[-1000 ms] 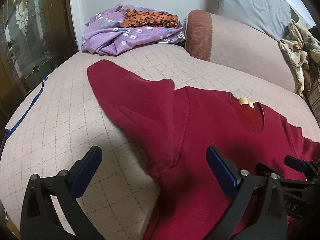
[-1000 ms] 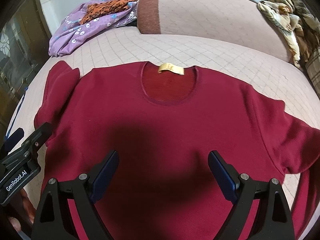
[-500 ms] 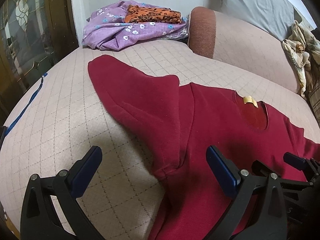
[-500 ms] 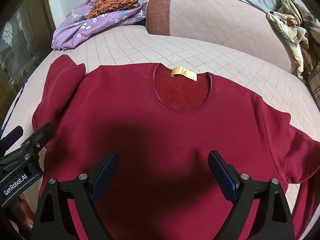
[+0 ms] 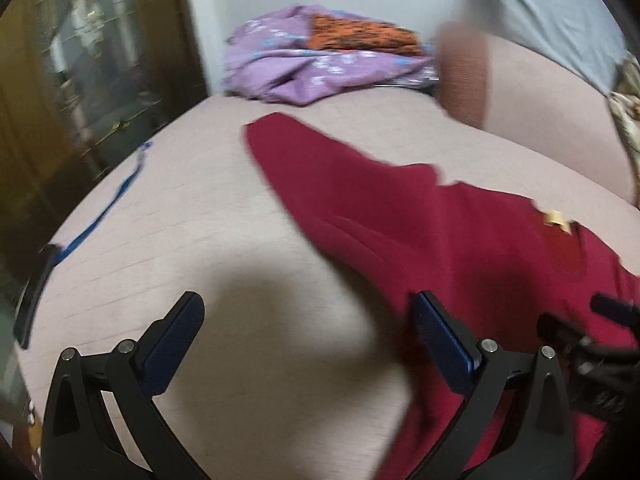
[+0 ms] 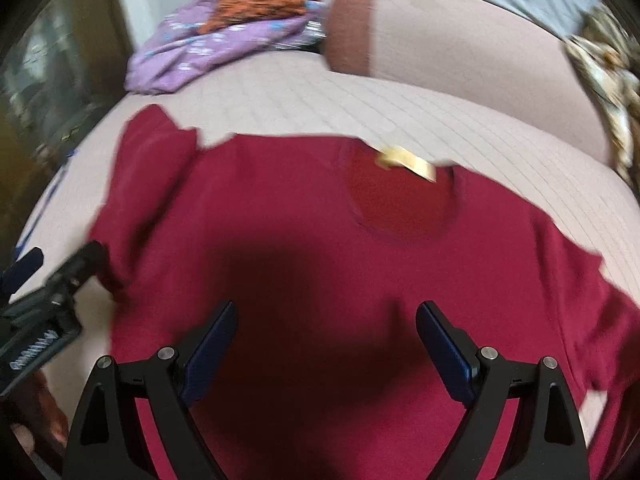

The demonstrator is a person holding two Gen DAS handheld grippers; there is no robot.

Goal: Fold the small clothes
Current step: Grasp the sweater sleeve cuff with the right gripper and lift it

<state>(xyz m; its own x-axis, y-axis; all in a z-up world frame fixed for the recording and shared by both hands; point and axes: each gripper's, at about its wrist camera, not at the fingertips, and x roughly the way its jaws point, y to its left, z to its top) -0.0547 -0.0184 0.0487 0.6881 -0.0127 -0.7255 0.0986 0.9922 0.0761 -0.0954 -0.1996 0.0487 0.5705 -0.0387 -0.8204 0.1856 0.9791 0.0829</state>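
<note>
A dark red sweatshirt (image 6: 304,248) lies flat, front up, on a pink quilted bed (image 6: 360,96), with a yellow neck label (image 6: 412,162). Its left sleeve (image 5: 344,184) points up and away over the bed. My left gripper (image 5: 308,332) is open and empty, above bare bed just left of the sweatshirt's side. My right gripper (image 6: 326,340) is open and empty, above the sweatshirt's lower chest. The left gripper also shows in the right wrist view (image 6: 44,312) beside the sweatshirt's left edge. Both views are blurred by motion.
A purple floral cloth (image 5: 312,68) with an orange patterned garment (image 5: 360,36) on it lies at the bed's far end. A pink bolster with a brown end (image 5: 464,72) and a grey pillow (image 5: 552,12) lie behind. A dark cabinet (image 5: 80,80) stands at left.
Both grippers have shifted left and the views now blur. The left gripper has moved off the sweatshirt's side to over bare bed. Both stay open.
</note>
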